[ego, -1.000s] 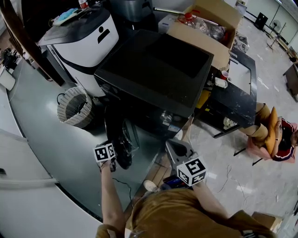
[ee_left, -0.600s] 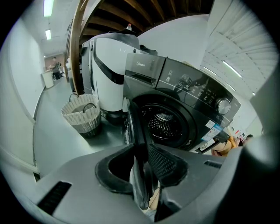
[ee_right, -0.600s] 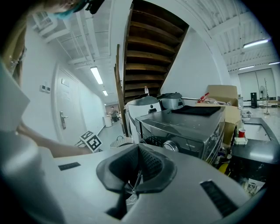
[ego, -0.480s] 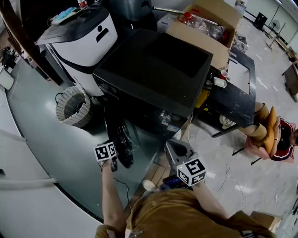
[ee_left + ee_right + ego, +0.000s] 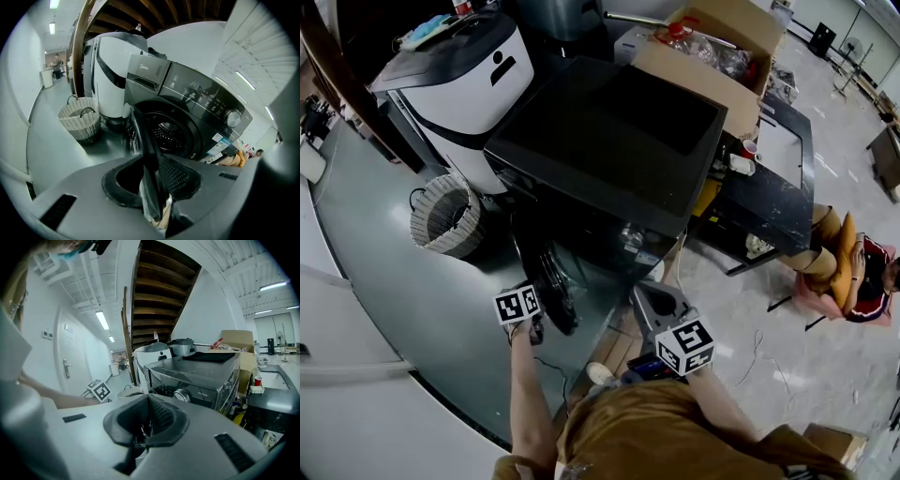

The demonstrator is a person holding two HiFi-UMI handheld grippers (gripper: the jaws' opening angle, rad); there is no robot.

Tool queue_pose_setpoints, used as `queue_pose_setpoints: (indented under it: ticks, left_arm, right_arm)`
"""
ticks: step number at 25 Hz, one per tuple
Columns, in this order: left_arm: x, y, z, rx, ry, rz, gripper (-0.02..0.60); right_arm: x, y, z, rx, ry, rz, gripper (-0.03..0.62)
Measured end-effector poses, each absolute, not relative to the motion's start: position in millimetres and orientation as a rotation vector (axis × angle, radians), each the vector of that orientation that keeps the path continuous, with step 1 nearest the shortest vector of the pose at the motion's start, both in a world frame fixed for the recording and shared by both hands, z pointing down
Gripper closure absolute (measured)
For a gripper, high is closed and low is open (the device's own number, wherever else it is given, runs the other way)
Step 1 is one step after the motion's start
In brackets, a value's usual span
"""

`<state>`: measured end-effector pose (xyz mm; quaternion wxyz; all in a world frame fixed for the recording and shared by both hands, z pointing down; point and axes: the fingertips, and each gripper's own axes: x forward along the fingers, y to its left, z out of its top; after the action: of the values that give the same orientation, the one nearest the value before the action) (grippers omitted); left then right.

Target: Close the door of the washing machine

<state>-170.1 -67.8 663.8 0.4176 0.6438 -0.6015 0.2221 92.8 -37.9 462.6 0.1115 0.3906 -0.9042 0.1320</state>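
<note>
The black front-loading washing machine [image 5: 609, 141] stands in the middle of the head view. Its round door [image 5: 548, 277] hangs open, swung out to the left of the drum opening [image 5: 171, 133]. My left gripper [image 5: 536, 328] is shut on the door's outer edge. In the left gripper view the door [image 5: 145, 140] runs edge-on between the two pads of the left gripper [image 5: 152, 173]. My right gripper [image 5: 661, 298] hovers to the right of the door, in front of the machine's lower right corner. Seen in its own view, the right gripper [image 5: 147, 420] is shut with nothing held.
A white appliance [image 5: 459, 80] and a wicker basket [image 5: 441, 217] stand left of the machine. A cardboard box [image 5: 712, 52] and a black table [image 5: 773, 178] are on its right. A person sits at the far right [image 5: 853, 272].
The left gripper has moved a little to the right with the door's edge in it, so the door has swung slightly toward the machine. The right gripper has kept still.
</note>
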Motion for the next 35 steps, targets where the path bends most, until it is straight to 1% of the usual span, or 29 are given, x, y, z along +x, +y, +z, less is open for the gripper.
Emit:
queue_pose_setpoints:
  ticks: [19,35]
  left_arm:
    - [-140.8,-83.5,661.4,1.634,-1.457,0.478,0.465]
    - [-107.1,-107.3,661.0,1.68,-1.402,0.441,0.471]
  right_arm:
    - [95.8,-41.5,464.7,1.155,-2.642,0.394,0.583]
    - [113.9,-45.5,470.1,1.199,-2.606,0.402,0.582]
